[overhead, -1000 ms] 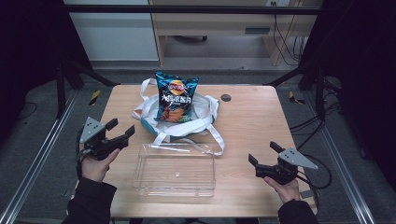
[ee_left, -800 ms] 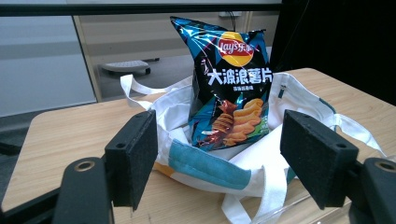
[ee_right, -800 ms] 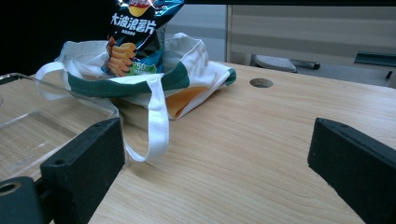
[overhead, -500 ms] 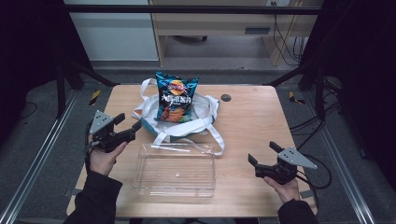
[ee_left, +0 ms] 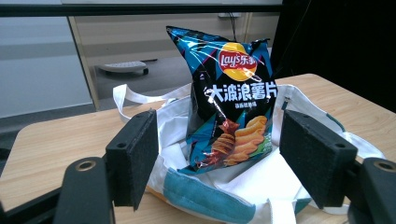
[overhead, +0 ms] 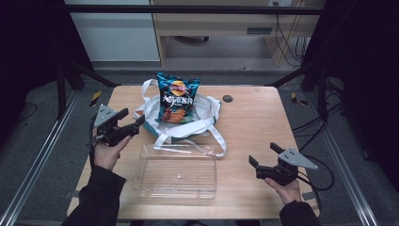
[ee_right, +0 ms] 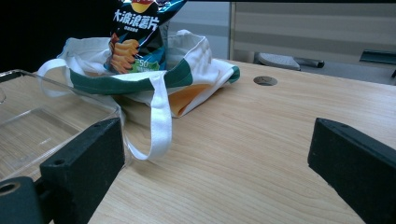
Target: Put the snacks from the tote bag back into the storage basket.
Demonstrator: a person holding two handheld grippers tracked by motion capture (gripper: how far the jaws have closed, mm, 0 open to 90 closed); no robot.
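**A:** Your left gripper (overhead: 134, 123) has its jaws spread wide with nothing between them. Dead ahead of it, framed between the two pads, stands the bag of Lay's crisps (ee_left: 229, 95), upright in the mouth of the white tote bag (overhead: 207, 110) with the teal trim. Just below and in front of your jaws lies the tote's folded edge.

**B:** And the right?

**A:** Your right gripper (overhead: 264, 161) also stands open and empty, low over the table (overhead: 254, 117), well apart from everything. The clear plastic box (overhead: 176, 170) is off to its left, and a tote strap (ee_right: 159, 116) hangs against that box's near corner.

**B:** What should I watch for?

**A:** I'd judge three risks. The crisp bag is puffed and slick; pinch it across the belly and it may squirt out or burst, so aim for the crimped top. Close too low and you'll catch tote cloth along with the packet, dragging the whole tote when you lift. And the loose straps trail toward the box, so anything carried across could snag them and shift the box.

**B:** Count for me.

**A:** One crisp bag, one tote with two long straps, one clear box, empty as far as I can see, and two grippers.
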